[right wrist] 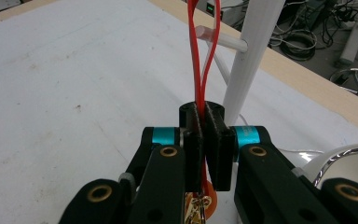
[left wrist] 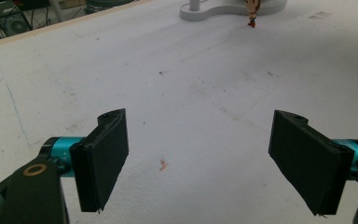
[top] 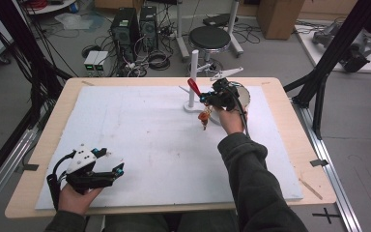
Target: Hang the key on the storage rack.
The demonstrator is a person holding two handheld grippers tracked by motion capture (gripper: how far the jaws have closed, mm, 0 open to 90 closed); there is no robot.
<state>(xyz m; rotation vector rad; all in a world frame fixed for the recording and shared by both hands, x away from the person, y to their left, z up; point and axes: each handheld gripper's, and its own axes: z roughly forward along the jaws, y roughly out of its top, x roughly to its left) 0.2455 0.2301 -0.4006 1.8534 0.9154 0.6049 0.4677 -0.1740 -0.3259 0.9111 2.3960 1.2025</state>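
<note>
- Left gripper (top: pixel 117 170), lower left of the high view, rests in the hand with fingers (left wrist: pixel 103 156) spread wide.
- Right gripper (top: pixel 206 98), upper centre, arm outstretched, has its fingers (right wrist: pixel 195 140) pressed together.

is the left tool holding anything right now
No, the left tool has its jaws spread wide apart with nothing but bare white board between them.

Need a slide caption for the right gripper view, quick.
Right hand-held gripper shut on a red loop, held up beside the white peg stand.
</note>
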